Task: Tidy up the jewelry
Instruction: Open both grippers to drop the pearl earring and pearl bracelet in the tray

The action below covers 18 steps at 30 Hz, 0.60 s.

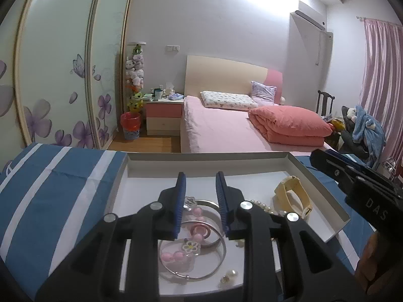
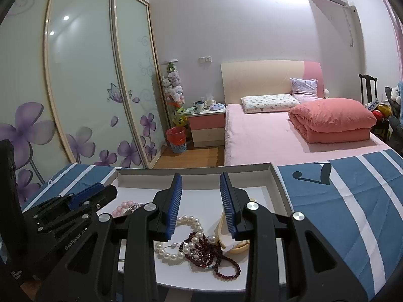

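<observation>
A blue-and-white striped cloth [image 2: 352,201] carries a shallow white tray [image 1: 325,176].

Blue-white striped cloth [image 1: 50,188]; dark-red beads [image 2: 216,256]; pink bedsheet [image 1: 221,130].

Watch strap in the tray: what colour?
Pale yellow watch strap; clearest in the left wrist view.

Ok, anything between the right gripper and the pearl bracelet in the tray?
Nothing visible between them: the right gripper hangs open above the pearl bracelet. But a dark red bead string is tangled over the bracelet's right side.
</observation>
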Tool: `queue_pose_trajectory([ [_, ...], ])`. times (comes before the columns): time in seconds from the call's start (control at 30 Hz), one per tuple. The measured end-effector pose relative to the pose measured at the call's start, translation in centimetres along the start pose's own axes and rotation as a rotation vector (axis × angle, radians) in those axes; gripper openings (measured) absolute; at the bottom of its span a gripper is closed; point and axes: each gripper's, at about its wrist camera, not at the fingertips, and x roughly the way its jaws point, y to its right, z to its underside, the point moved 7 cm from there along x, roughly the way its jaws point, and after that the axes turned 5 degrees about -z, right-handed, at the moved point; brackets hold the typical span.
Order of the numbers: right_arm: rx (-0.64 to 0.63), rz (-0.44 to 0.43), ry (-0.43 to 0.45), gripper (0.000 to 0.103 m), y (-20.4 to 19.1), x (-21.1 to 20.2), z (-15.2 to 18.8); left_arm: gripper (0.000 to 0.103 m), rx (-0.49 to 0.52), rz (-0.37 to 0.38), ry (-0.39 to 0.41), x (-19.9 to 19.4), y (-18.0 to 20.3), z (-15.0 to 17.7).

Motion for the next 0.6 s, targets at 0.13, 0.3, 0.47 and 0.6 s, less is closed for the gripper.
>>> queue_pose_trajectory([
  [0.13,-0.003,0.011,0.006,0.033,-0.1,-1.0,0.0,0.028,-0.016,-0.005,0.012,-1.3,-0.5,-0.3],
  [0.3,-0.023,0.019,-0.002,0.033,-0.9,-3.8,0.6,0.041,-0.026,-0.001,0.040,-4.8,-1.5,-0.2],
  [0.47,-0.014,0.014,-0.013,0.044,-2.0,-7.7,2.1,0.054,-0.035,0.010,0.058,-9.8,-2.8,1.1],
  [0.6,-0.003,0.008,-0.026,0.049,-3.0,-10.3,3.6,0.067,-0.045,0.019,0.066,-13.7,-3.8,2.6],
])
